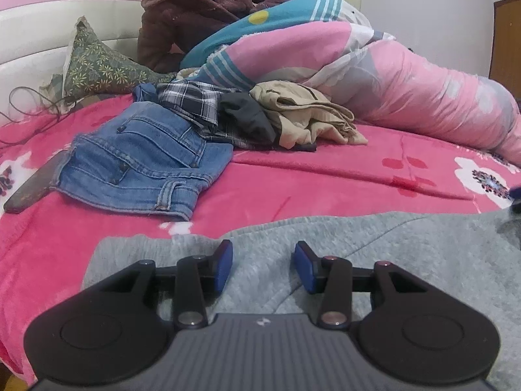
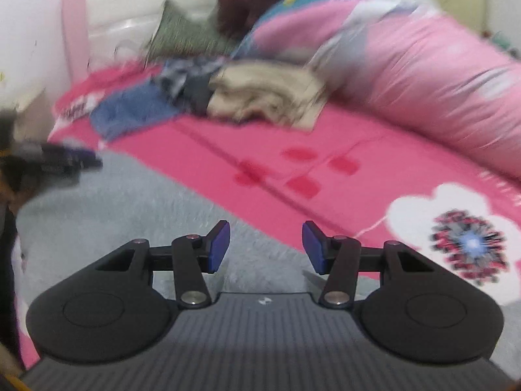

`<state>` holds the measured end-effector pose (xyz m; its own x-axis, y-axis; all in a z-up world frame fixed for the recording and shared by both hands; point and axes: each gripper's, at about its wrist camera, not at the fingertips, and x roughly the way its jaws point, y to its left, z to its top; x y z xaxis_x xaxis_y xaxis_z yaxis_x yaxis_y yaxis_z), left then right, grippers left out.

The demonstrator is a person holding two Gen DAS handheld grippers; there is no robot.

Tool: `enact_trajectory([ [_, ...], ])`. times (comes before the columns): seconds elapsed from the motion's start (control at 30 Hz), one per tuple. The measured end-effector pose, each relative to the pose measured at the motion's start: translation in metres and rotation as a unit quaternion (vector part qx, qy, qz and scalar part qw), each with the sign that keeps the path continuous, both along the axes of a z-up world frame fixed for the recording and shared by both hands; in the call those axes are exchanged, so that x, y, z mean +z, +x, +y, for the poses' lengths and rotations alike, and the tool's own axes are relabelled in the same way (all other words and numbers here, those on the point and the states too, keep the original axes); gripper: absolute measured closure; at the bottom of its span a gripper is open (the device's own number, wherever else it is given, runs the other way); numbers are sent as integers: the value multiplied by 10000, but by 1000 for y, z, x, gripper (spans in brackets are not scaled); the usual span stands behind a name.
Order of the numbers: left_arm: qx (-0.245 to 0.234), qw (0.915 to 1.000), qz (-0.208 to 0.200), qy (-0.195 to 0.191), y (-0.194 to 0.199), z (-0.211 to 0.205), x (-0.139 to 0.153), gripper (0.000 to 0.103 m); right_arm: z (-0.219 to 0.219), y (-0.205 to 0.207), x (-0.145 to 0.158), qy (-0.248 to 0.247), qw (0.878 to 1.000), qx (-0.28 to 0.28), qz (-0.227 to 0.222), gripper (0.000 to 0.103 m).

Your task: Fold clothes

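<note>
Grey top (image 1: 358,244) flat beneath both my grippers, well short of jeans (image 1: 136,163). Left gripper (image 1: 263,267), right gripper (image 2: 266,247): half open, empty. Pinch matching edges, keep fold even.

A person in a maroon quilted coat (image 1: 195,16) sits at the head of the bed, against the white padded headboard (image 1: 49,32). Beside them a green floral cushion (image 1: 97,65) leans on it. A rolled pink quilt (image 1: 407,81) lies along the far side, on a bright pink flowered blanket (image 1: 325,179).
</note>
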<state>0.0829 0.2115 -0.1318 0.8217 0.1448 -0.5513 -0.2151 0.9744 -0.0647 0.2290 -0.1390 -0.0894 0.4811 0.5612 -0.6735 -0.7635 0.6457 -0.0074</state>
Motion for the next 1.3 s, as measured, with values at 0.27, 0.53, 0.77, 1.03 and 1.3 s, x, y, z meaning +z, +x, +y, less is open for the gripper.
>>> enact_trajectory([
  [0.27, -15, 9999, -109, -131, -1, 3, -2, 58, 13, 1, -27, -934, 9937, 371, 494, 57],
  [0.53, 52, 9997, -181, -182, -2, 3, -3, 59, 38, -9, -21, -1468, 9857, 799, 234, 99],
  [0.77, 201, 9997, -162, -53, -2, 1, -3, 59, 36, -5, -2, -1264, 9901, 241, -568, 99],
  [1.03, 253, 9996, -146, 35, -1, -2, -4, 60, 40, 26, -61, -1445, 9865, -298, -705, 100],
  [1.3, 91, 9995, -262, -145, -5, 1, 0, 53, -9, -2, 12, 380, 9859, -1506, -622, 97],
])
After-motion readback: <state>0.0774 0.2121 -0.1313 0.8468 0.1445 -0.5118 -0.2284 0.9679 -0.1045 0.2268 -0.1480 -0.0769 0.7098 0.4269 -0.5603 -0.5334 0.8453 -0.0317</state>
